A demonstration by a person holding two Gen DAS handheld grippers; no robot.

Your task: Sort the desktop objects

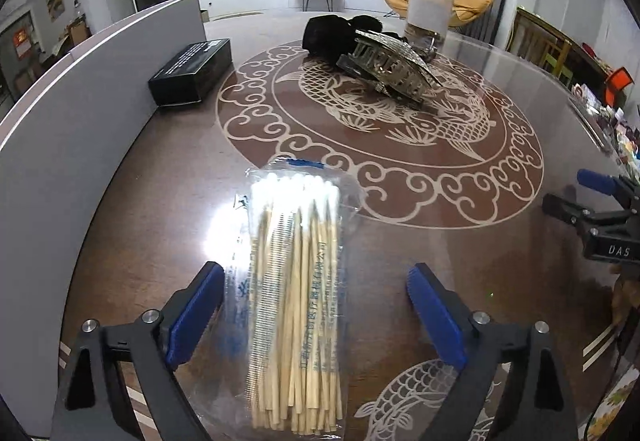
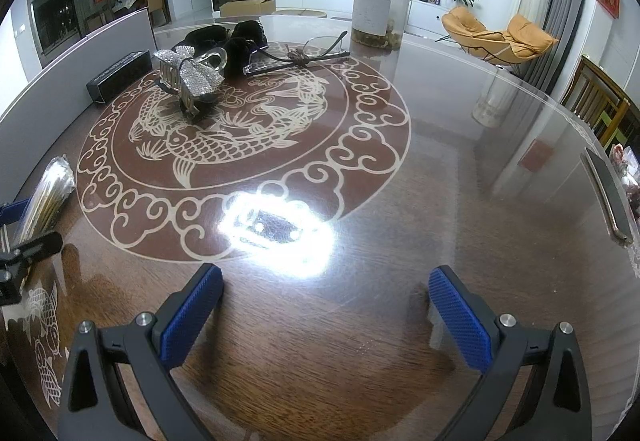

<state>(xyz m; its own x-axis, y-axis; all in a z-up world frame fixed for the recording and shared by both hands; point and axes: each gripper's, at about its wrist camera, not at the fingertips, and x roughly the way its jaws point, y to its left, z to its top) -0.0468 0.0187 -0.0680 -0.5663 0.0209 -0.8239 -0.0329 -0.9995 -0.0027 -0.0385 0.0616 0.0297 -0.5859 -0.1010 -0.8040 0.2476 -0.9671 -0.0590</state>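
A: Left gripper [image 1: 316, 305]?
B: Jaws spread wide, nothing clamped. Bag of cotton swabs [image 1: 294, 305] lies flat between its fingers on the table [image 1: 168, 169], closer to the left pad; can't tell if it touches.

A: Ahead of it?
B: Silver rhinestone hair clip [image 1: 386, 67] well ahead, slightly right, black fabric bundle [image 1: 332, 37] just behind it and touching. Clear jar [image 1: 430, 11] farther back right. Black box [image 1: 192, 71] ahead-left, against the grey partition [image 1: 80, 113].

A: Right gripper [image 2: 326, 311]?
B: Also spread wide, holding nothing, only bare tabletop and lamp glare [image 2: 276, 229] in front of it. Glasses [image 2: 298, 55] far ahead, beside the clip. Phone [image 2: 606, 197] off to its right near the table edge.

A: Anything blocking?
B: Nothing between either gripper and the central pile. The left gripper and the swab bag show at the right gripper's far left.
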